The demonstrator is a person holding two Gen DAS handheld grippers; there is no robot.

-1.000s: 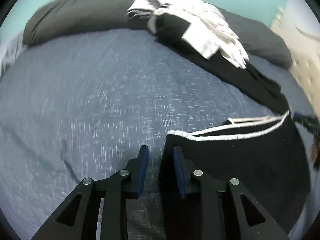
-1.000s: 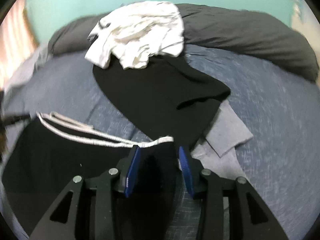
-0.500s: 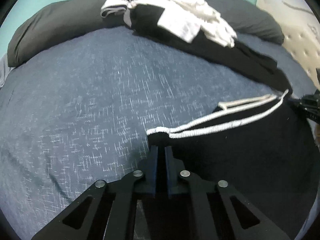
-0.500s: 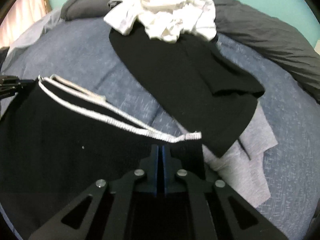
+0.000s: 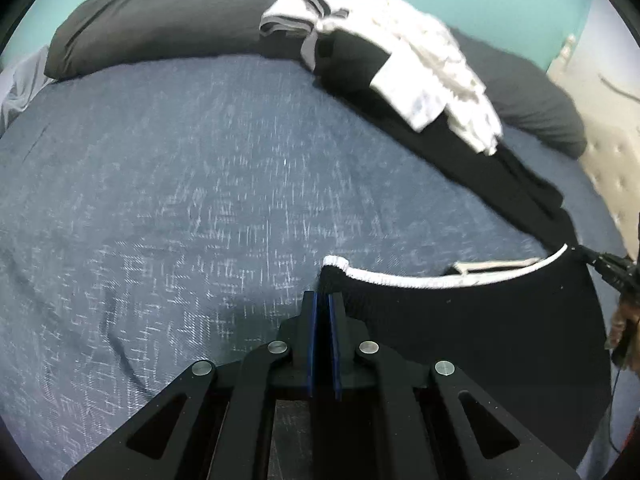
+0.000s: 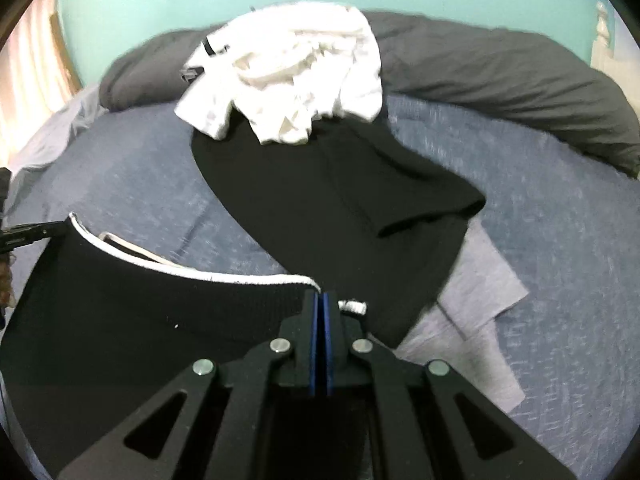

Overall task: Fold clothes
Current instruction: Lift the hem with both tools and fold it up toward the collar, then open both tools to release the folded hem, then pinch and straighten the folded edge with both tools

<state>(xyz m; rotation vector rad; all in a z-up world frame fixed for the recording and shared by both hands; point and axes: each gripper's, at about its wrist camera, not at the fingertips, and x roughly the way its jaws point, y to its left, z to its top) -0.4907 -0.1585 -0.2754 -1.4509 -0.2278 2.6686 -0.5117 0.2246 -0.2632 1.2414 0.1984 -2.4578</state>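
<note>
A black garment with a white-trimmed edge (image 5: 480,344) hangs stretched between both grippers above the blue bed. My left gripper (image 5: 323,300) is shut on its left corner, just under the white trim (image 5: 384,278). In the right wrist view the same black garment (image 6: 120,320) spreads to the left, and my right gripper (image 6: 320,300) is shut on its right corner by the white trim (image 6: 248,278). The other gripper's tip shows at each view's edge, holding the far corner.
A pile of clothes lies toward the pillows: a white garment (image 6: 296,76) on top of a black one (image 6: 340,200), with a grey piece (image 6: 480,292) beneath. Dark grey pillows (image 5: 168,20) line the headboard. The blue bedspread (image 5: 180,200) is bare at left.
Both grippers went from open around the garment's corners to shut on them. The garment has since been lifted and pulled taut between them.
</note>
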